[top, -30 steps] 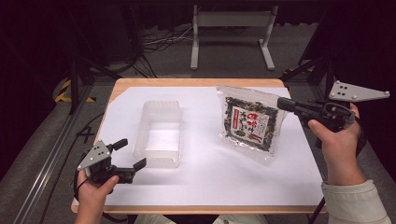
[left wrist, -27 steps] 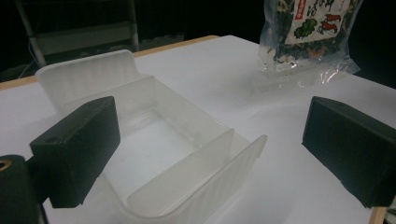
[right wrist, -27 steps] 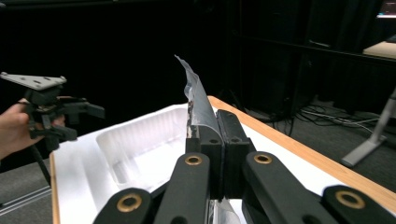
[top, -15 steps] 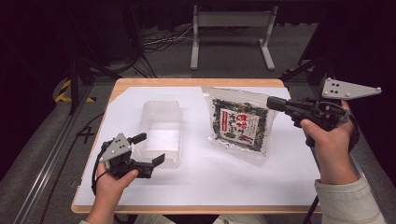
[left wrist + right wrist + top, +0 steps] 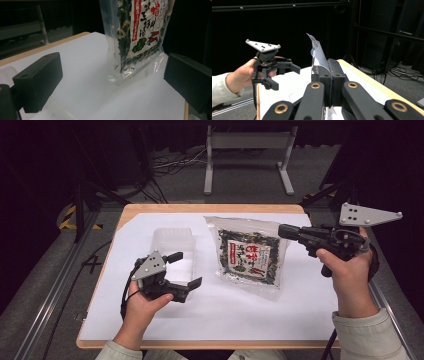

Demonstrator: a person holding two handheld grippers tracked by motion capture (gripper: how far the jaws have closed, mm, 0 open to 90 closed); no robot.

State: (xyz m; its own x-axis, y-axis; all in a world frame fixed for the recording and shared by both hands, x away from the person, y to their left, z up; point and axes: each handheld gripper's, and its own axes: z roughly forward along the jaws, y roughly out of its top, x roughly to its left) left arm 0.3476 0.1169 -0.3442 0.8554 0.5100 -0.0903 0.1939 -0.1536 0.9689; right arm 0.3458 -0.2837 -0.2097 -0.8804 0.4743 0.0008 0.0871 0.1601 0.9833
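Note:
A clear bag of dried greens with a red and white label (image 5: 247, 255) is held tilted over the white sheet, its right edge raised. My right gripper (image 5: 286, 231) is shut on that edge, and in the right gripper view the jaws (image 5: 329, 72) pinch the crinkled film (image 5: 317, 51). My left gripper (image 5: 186, 269) is open just left of the bag, over the front of a clear plastic container (image 5: 172, 240). In the left gripper view the bag (image 5: 140, 37) stands between and beyond the wide black jaws (image 5: 110, 77), not touching them.
A white sheet (image 5: 225, 315) covers the wooden table (image 5: 165, 208). On the floor behind the table are a metal stand (image 5: 247, 150) and cables. A rail (image 5: 55, 290) runs along the left side. The left hand's gripper (image 5: 278, 71) appears in the right gripper view.
My left gripper has moved right and risen, from the table's front left corner to beside the bag. The right gripper has carried the bag a little to the left with its edge lifted.

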